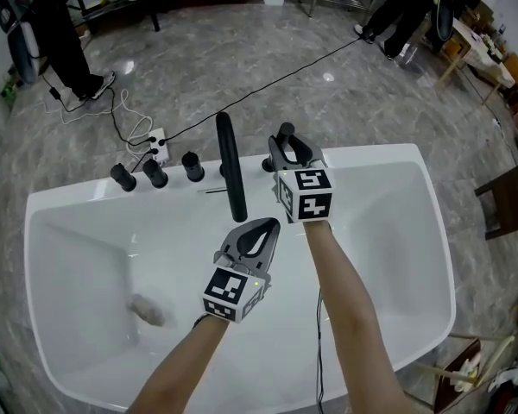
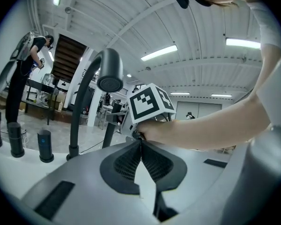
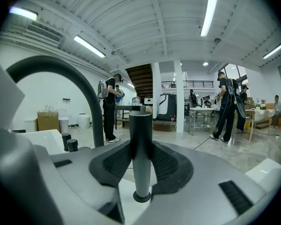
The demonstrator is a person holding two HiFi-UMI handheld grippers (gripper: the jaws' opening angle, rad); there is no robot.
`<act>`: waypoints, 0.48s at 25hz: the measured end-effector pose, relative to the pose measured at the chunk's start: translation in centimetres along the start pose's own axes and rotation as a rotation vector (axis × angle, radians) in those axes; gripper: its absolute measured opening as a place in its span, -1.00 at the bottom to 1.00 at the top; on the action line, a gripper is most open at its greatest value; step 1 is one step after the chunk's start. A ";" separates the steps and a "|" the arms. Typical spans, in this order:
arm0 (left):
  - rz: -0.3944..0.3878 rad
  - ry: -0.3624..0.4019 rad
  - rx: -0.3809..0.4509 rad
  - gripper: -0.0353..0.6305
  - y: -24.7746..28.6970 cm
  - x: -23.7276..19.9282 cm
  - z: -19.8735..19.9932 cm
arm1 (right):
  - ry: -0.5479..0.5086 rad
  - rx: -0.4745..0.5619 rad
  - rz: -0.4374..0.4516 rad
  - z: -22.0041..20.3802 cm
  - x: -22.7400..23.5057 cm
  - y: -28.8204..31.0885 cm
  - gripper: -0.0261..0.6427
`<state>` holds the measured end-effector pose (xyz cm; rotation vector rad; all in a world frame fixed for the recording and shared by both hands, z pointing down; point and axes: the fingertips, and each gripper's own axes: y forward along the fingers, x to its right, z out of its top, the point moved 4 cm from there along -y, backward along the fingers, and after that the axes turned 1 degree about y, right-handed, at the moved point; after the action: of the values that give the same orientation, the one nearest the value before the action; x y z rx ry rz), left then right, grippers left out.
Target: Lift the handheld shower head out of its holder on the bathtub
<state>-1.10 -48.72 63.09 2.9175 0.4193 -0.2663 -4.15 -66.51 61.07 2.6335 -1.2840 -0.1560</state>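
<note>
You have no words, numbers or brand names to read anywhere here. The left marker cube (image 1: 233, 290) and the right marker cube (image 1: 306, 193) carry only black-and-white square patterns, with no letters or digits. In the left gripper view, one face of the right marker cube shows the same kind of pattern. One knob (image 2: 45, 146) on the tub's rim has a small blue mark, too small for you to make out. The cardboard box (image 3: 48, 121) far back in the right gripper view shows no print you could read.
</note>
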 end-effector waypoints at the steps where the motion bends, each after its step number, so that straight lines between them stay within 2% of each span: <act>1: -0.003 0.003 0.003 -0.86 -0.1 0.3 0.4 | 0.003 0.005 0.000 0.6 0.3 -0.4 -0.50; 12: -0.024 0.013 0.041 -0.86 -1.5 5.3 5.6 | -0.006 0.087 0.029 8.6 0.9 -6.2 -0.50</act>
<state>2.63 -47.05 56.37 2.9575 0.4567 -0.2632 -0.43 -64.66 51.23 2.6873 -1.3597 -0.1058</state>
